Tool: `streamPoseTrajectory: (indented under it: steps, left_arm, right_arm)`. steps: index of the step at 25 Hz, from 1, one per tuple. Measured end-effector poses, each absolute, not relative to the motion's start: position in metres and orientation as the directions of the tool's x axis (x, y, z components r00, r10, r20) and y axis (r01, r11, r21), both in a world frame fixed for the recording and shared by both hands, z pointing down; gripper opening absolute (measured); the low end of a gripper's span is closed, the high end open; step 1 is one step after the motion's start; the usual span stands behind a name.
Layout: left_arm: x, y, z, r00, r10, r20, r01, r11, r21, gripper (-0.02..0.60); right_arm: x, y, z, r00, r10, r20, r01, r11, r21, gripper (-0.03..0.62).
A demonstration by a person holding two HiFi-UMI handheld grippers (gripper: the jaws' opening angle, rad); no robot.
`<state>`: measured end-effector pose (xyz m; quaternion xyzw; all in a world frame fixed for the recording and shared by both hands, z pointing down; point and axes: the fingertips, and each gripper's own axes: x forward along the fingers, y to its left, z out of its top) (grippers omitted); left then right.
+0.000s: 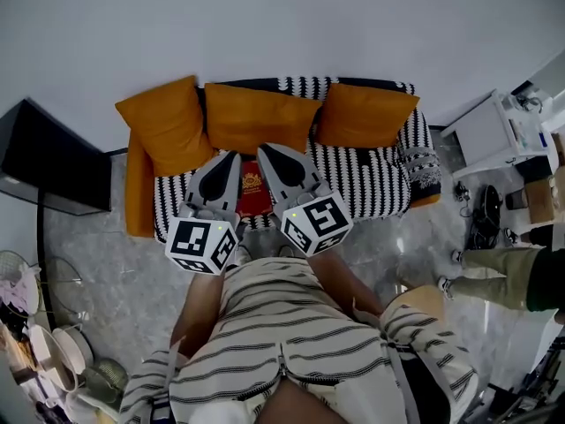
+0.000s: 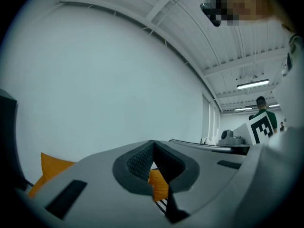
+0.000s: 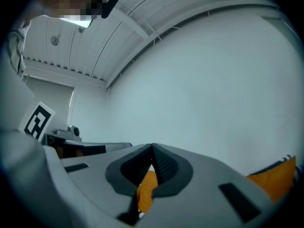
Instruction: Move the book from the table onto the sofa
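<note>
Both grippers are held out level in front of the person, side by side and pointing towards the sofa (image 1: 375, 184). The left gripper (image 1: 229, 159) and the right gripper (image 1: 264, 152) angle slightly inward, so that from the head view their tips lie near each other against the sofa's seat. Each gripper's jaws are closed tip to tip with nothing between them, and the left forearm (image 1: 196, 312) and right forearm (image 1: 346, 288) reach forward, bare below striped sleeves, each gripper's marker cube at the end farthest from the sofa.
</note>
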<state>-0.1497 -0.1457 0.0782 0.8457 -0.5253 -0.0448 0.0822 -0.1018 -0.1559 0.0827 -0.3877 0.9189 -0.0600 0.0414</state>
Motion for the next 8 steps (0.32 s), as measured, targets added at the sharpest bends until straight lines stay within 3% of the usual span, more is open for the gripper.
streamPoseTrajectory:
  steps: [8]
  left_arm:
    - [-0.1425, -0.1486, 0.0878, 0.428, -0.903, 0.03, -0.888, -0.415, 0.197, 0.005]
  right_arm:
    - [-0.0916, -0.16, 0.0854, -0.696, -0.717, -0.034, -0.706, 0.692, -0.149, 0.014]
